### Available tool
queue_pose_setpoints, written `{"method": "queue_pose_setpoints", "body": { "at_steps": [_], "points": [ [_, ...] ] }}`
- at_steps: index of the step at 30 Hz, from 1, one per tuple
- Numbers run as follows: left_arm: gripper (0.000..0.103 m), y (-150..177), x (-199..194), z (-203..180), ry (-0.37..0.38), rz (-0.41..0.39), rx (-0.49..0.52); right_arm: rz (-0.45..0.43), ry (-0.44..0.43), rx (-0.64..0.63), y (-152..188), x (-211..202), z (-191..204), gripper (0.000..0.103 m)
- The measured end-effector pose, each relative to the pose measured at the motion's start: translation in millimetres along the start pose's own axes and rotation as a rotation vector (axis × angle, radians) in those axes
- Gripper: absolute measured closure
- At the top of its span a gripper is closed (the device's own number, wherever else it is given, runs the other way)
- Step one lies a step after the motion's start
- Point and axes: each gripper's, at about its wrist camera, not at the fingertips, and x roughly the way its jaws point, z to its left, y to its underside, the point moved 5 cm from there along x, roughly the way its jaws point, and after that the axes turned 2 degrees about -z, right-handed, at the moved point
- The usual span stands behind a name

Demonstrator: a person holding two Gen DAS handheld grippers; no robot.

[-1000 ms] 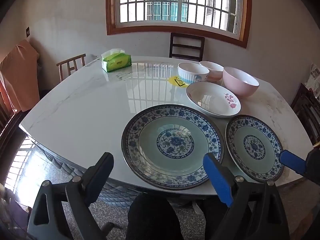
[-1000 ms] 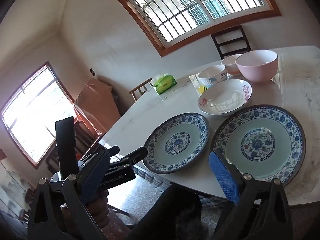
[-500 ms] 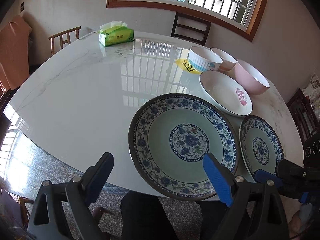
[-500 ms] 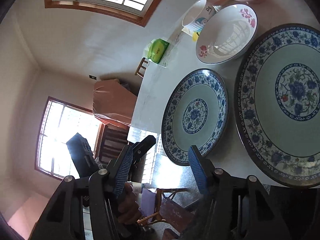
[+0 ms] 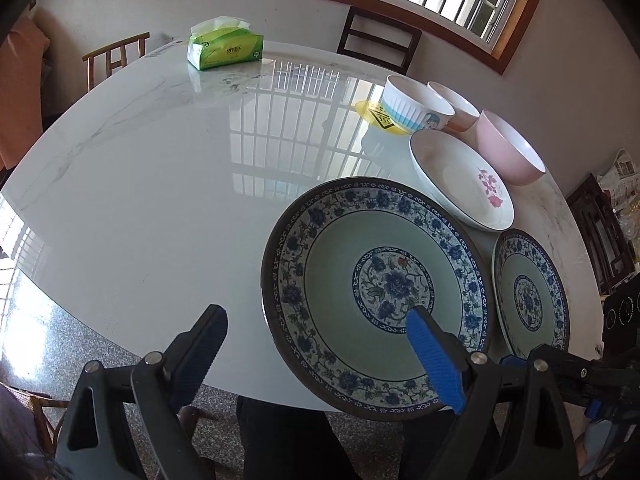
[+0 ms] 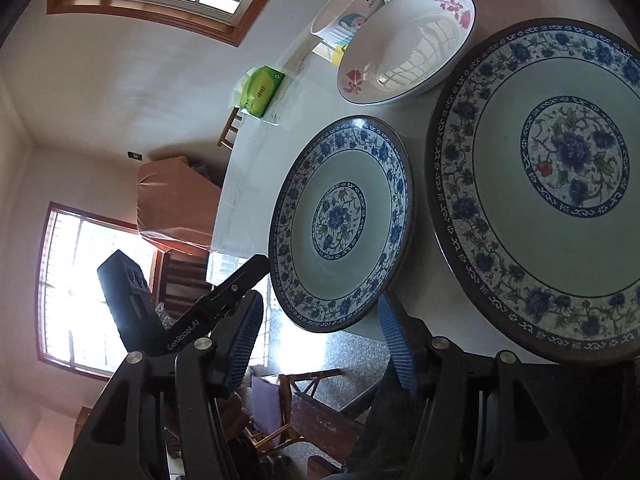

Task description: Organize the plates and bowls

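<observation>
Far left of the table (image 5: 160, 200), near its back edge, is a green tissue pack (image 5: 224, 48), well apart from the dishes. The left gripper (image 5: 316, 311) hangs over the near table edge with its fingers spread wide and nothing pinched: the left finger is off the plate over bare table, and the blue-padded right finger sits over the well of the large blue plate (image 5: 376, 272), so the plate's near-left rim falls between them. I can't tell if the pad touches. The large blue plate lies flat at the near edge, overhanging it slightly. Behind it to the right is the white flowered dish (image 5: 460, 180), just beside its far rim. Behind that are a striped white bowl (image 5: 416, 108) on a yellow sticker (image 5: 372, 114), a small bowl (image 5: 456, 106) and a pink bowl (image 5: 508, 148), all bunched close. The small blue plate (image 5: 528, 296) lies flat just right of the large one, near the table's right edge. The right gripper (image 6: 320, 297) comes in low from the right, at the large plate's near rim. Its fingers are about half apart, having just narrowed and then eased back a little. The rim sits between the tips with clear gaps and is not gripped.
</observation>
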Motion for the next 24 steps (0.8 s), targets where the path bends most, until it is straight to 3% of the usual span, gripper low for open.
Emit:
{"method": "queue_pose_setpoints", "body": {
  "at_steps": [6,20,23,24],
  "points": [
    [0.01,-2,14,6,0.009,0.032,0.0,-0.005,0.032,0.021,-1,7,-6,0.036],
    [0.011,-6,25,5,-0.049,0.017,0.065,-0.022,0.118,-0.045,-9,24,-4,0.035],
    [0.022,-4,29,4,-0.05,0.029,0.075,-0.029,0.142,-0.066,-10,26,-4,0.036],
    [0.034,-3,31,5,-0.055,0.038,0.075,-0.029,0.149,-0.072,-10,27,-3,0.036]
  ]
}}
